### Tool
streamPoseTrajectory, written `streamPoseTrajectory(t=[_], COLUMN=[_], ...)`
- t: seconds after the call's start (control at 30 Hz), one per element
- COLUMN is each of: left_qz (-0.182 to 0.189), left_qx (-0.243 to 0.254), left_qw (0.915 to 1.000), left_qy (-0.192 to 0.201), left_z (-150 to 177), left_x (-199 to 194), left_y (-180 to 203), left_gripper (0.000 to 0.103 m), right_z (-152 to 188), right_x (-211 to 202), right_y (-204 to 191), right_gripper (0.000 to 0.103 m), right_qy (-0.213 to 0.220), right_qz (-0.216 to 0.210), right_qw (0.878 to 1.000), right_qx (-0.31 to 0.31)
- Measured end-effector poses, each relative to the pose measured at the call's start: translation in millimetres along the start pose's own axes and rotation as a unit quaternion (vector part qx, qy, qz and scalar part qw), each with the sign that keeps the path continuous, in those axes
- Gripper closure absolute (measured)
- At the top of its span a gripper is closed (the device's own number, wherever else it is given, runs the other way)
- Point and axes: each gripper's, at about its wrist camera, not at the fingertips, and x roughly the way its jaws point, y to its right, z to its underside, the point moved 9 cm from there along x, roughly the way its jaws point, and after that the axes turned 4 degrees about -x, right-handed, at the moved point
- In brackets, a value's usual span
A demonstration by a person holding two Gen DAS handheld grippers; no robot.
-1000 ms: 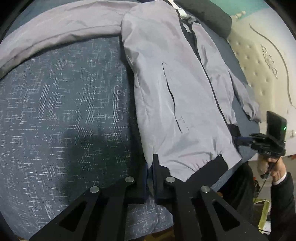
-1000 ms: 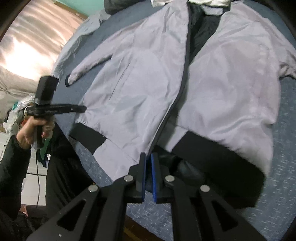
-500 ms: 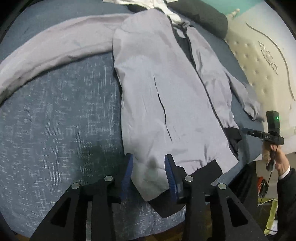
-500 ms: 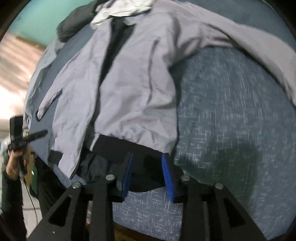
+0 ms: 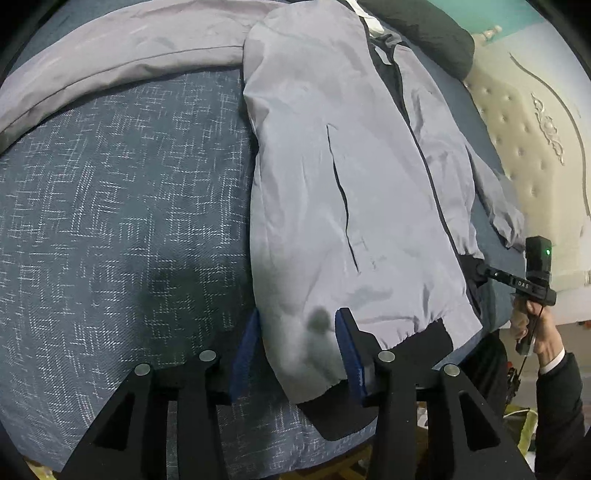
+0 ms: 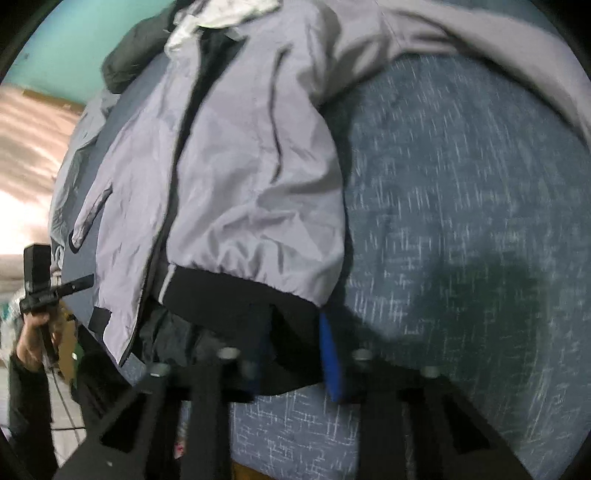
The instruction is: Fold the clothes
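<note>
A grey jacket with a black hem band lies front up on a blue patterned bed cover. One long sleeve stretches away across the bed. My left gripper is open and its jaws are opening; the jacket's near hem corner lies loose between them. In the right wrist view the jacket is blurred. My right gripper straddles the black hem at a corner, and its jaws are closing around it with a gap still showing.
A cream tufted headboard borders the bed. Dark clothing and a white garment sit by the jacket's collar. Off the bed's edge, a hand in a dark sleeve holds a black device with a green light. Bed cover spreads beside the jacket.
My left jaws, shut at the hem corner a second ago, have spread and let it go. My right gripper slid from mid-hem to a hem corner, rolled, and opened its shut jaws.
</note>
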Motion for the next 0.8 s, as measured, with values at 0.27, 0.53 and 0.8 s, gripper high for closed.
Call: streamPoseTrajectory(t=[0.27, 0.53, 0.8], left_qz=[0.001, 0.017, 0.041], left_qx=[0.010, 0.026, 0.030], left_qw=[0.9999, 0.9992, 0.9971], left_qy=[-0.001, -0.024, -0.055], left_z=[3.1, 16.3, 35.7], left_x=[-6.5, -4.2, 4.2], left_y=[-0.7, 8.7, 20.7], left_gripper=[0.056, 0.046, 0.043], right_z=[-2.2, 19.5, 22.2], right_x=[-61.6, -65.9, -58.0], right_y=[8.0, 23.8, 27.7], right_gripper=[0.095, 0.095, 0.095], right_qy=[0.037, 0.021, 0.017], right_qz=[0.019, 0.059, 0.058], right_qw=[0.999, 0.998, 0.998], right_qx=[-0.013, 0.004, 0.007])
